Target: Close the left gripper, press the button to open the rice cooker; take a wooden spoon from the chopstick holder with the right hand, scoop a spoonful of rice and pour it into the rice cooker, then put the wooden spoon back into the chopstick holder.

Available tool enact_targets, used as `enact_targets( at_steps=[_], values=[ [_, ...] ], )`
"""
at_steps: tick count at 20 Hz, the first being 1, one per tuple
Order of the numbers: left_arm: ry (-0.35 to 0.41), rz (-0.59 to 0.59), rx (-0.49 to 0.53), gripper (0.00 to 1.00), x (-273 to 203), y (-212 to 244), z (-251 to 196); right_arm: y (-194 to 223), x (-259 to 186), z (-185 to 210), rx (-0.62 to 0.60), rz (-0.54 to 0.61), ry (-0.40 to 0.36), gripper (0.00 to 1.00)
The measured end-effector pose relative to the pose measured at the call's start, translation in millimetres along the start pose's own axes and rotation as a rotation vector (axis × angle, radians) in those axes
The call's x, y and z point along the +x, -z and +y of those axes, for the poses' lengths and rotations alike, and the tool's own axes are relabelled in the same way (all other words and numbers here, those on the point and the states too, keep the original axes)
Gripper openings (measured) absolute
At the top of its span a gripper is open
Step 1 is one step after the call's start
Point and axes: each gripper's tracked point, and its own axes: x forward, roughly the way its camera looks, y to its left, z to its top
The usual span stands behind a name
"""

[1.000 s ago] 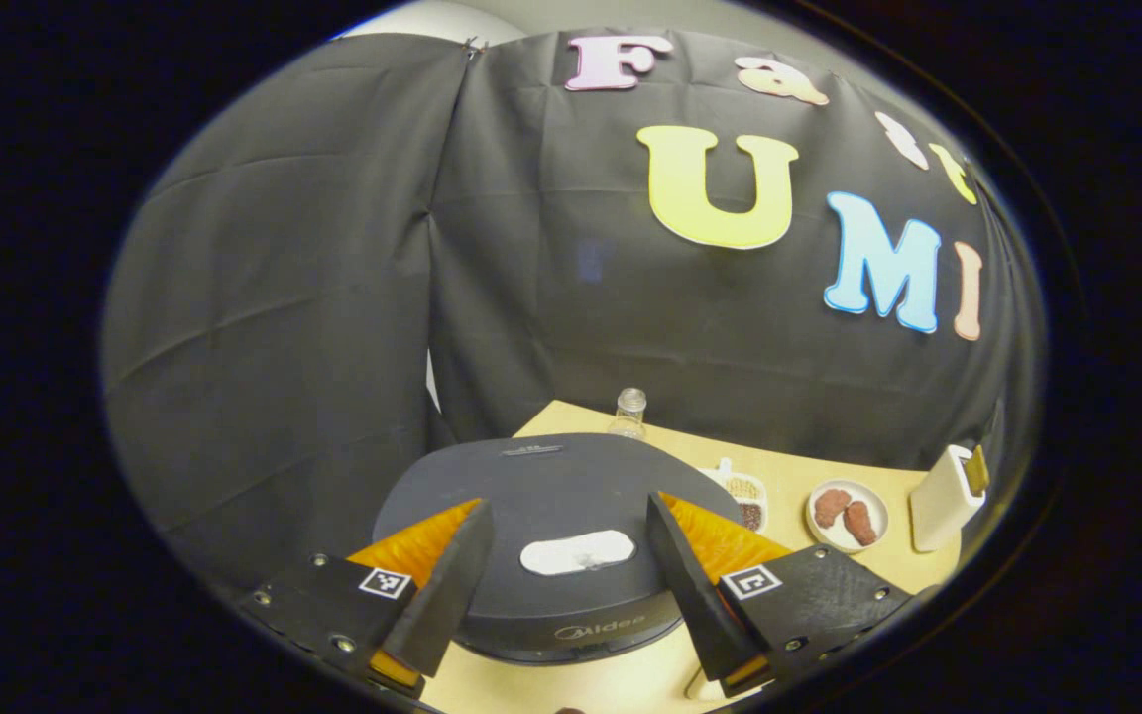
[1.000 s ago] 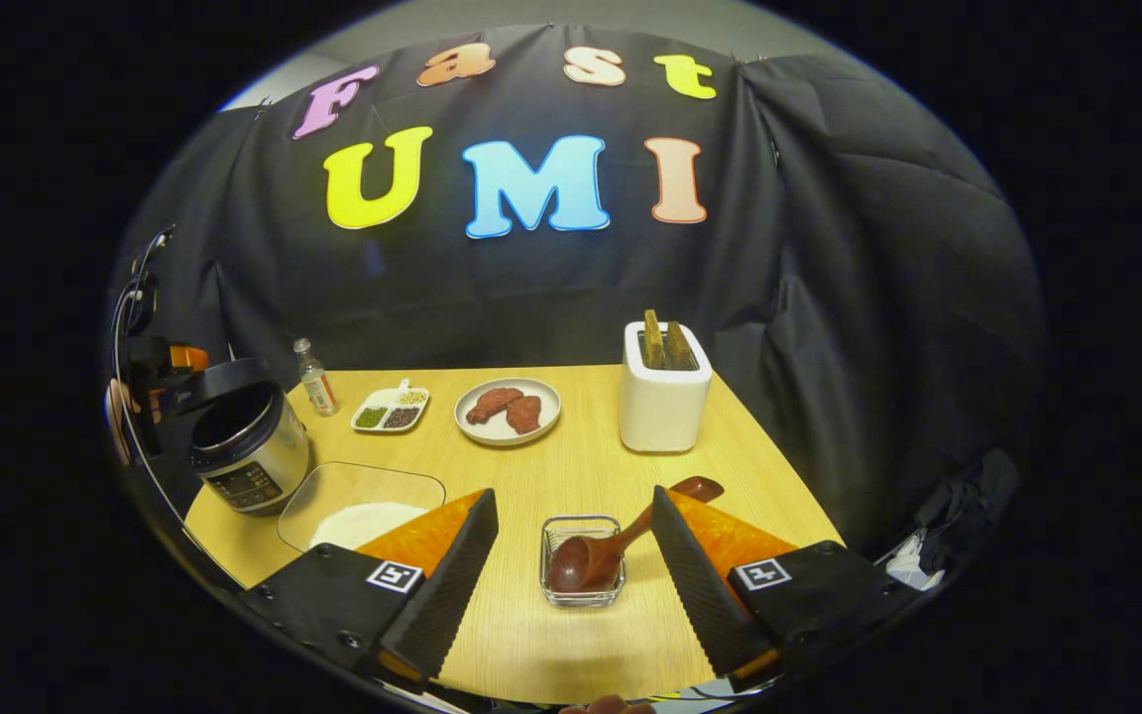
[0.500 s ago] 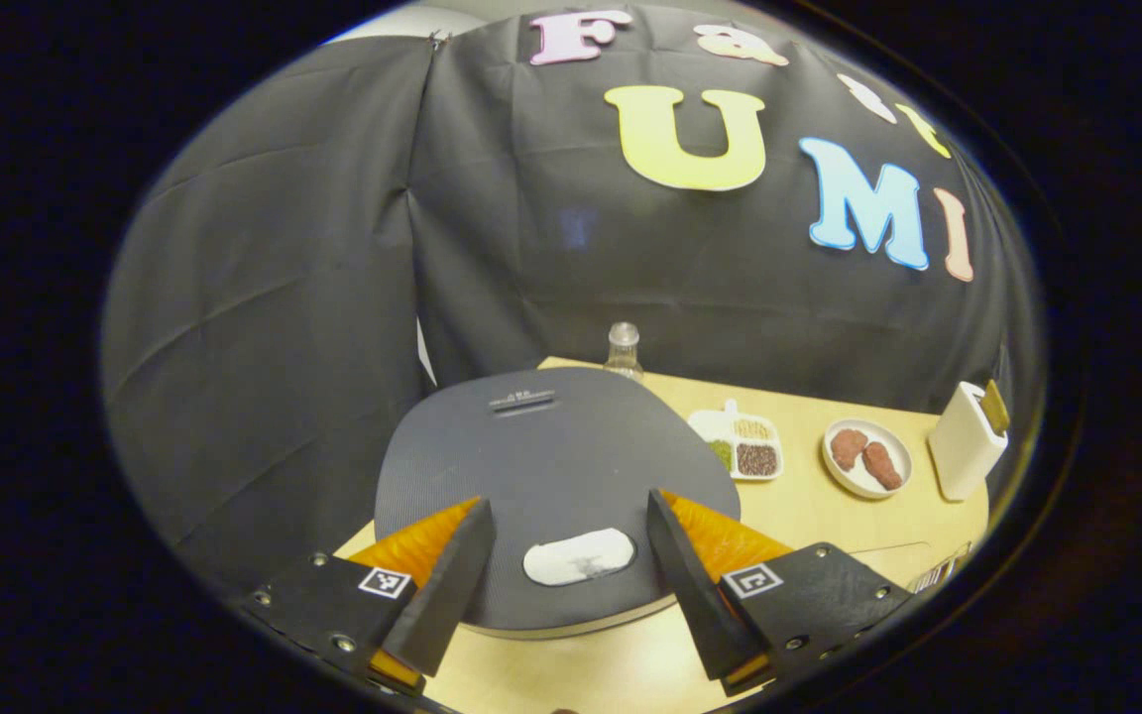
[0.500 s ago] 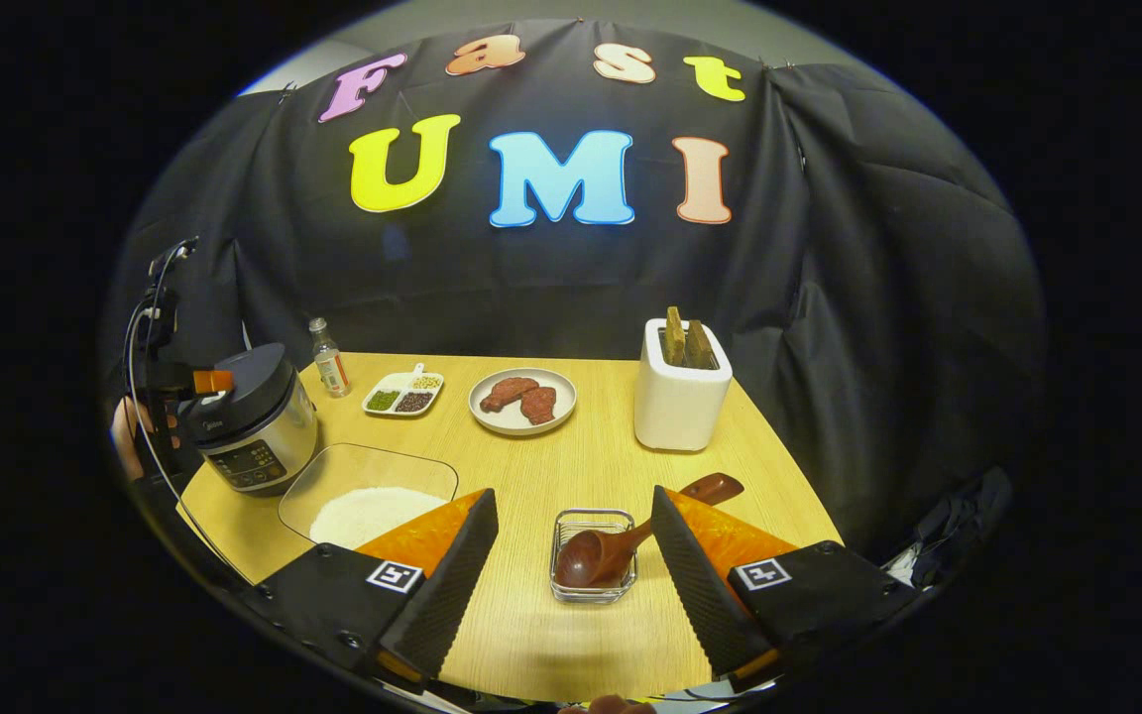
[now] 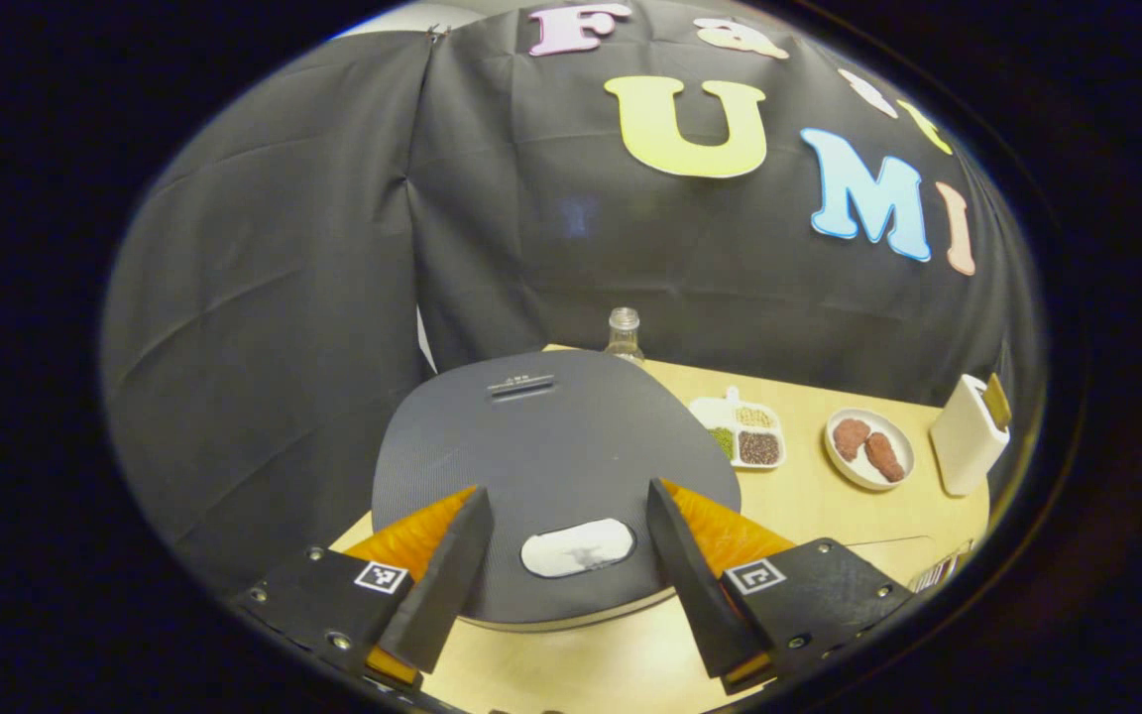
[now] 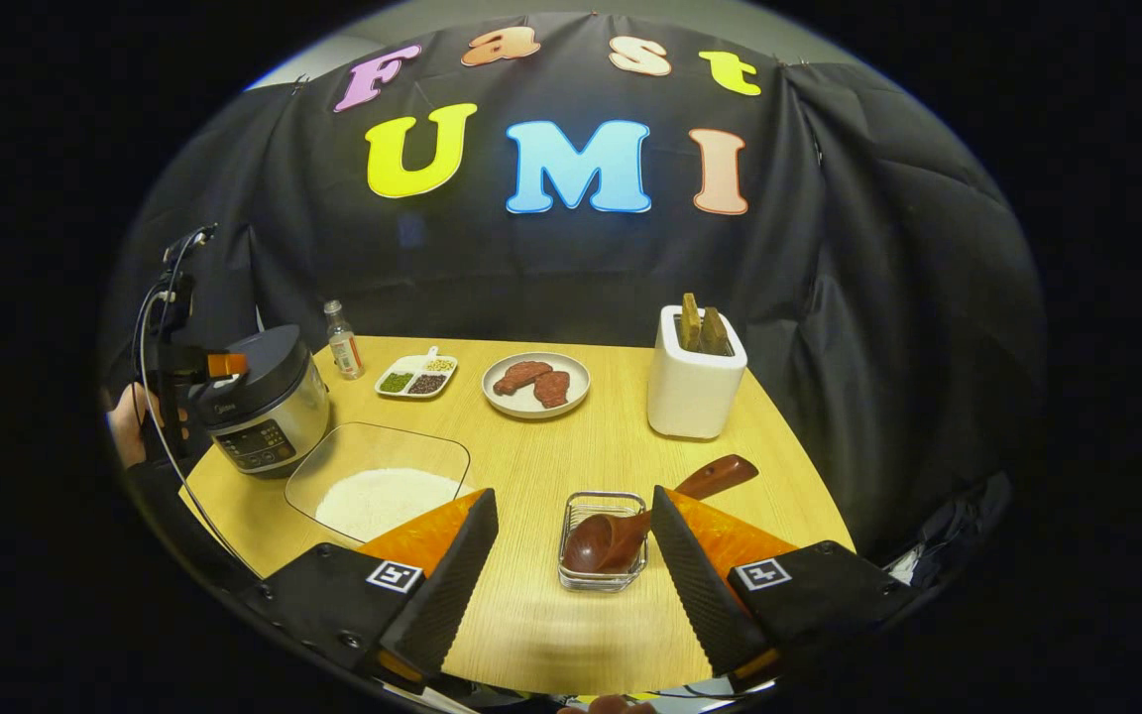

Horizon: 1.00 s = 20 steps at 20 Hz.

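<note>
The rice cooker (image 5: pixel 551 436) sits right under my left gripper (image 5: pixel 566 493), its dark lid down. The white button (image 5: pixel 578 547) lies between the open fingers, which do not touch it. In the right gripper view the cooker (image 6: pixel 269 402) stands at the table's left, with the left gripper (image 6: pixel 189 362) and a hand (image 6: pixel 125 436) over it. The wooden spoon (image 6: pixel 611 540) rests bowl-down in a small clear holder (image 6: pixel 603 583), its handle slanting up to the right. My right gripper (image 6: pixel 573 496) is open just short of it.
A glass tray (image 6: pixel 333 461) of white rice (image 6: pixel 388 496) lies beside the cooker. Farther back on the wooden table (image 6: pixel 571 446) are a small bottle (image 6: pixel 342 340), a divided dish (image 6: pixel 417 377), a plate (image 6: pixel 579 382) with two brown pieces, and a white box (image 6: pixel 695 392).
A second ago the cooker's lid was tilted up with the pot rim showing; now it lies flat and shut. Both views have shifted slightly; both grippers stay open.
</note>
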Motion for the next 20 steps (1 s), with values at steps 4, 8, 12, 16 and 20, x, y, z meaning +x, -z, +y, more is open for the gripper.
enact_targets(
  at_steps=[4, 8, 12, 16, 20],
  values=[
    [-0.003, -0.032, 0.014, 1.0, -0.6, -0.1, -0.4, -1.0, -2.2, 4.8, -0.01, -0.01, -0.009, 0.98],
    [0.029, -0.03, 0.031, 0.98, -9.2, -3.6, -4.9, -10.3, -6.1, 1.4, 0.003, -0.039, -0.003, 0.98],
    [0.063, -0.101, 0.093, 0.92, -48.3, -19.0, -15.7, -29.4, -12.4, -10.5, -0.003, -0.096, 0.015, 0.99],
    [0.123, -0.191, 0.1, 0.93, -122.2, -40.7, -40.0, -49.9, -22.2, -20.3, -0.034, -0.149, 0.008, 0.98],
    [0.137, -0.281, 0.108, 0.92, -195.3, -72.0, -56.0, -82.0, -42.1, -22.9, -0.027, -0.234, -0.039, 0.98]
  ],
)
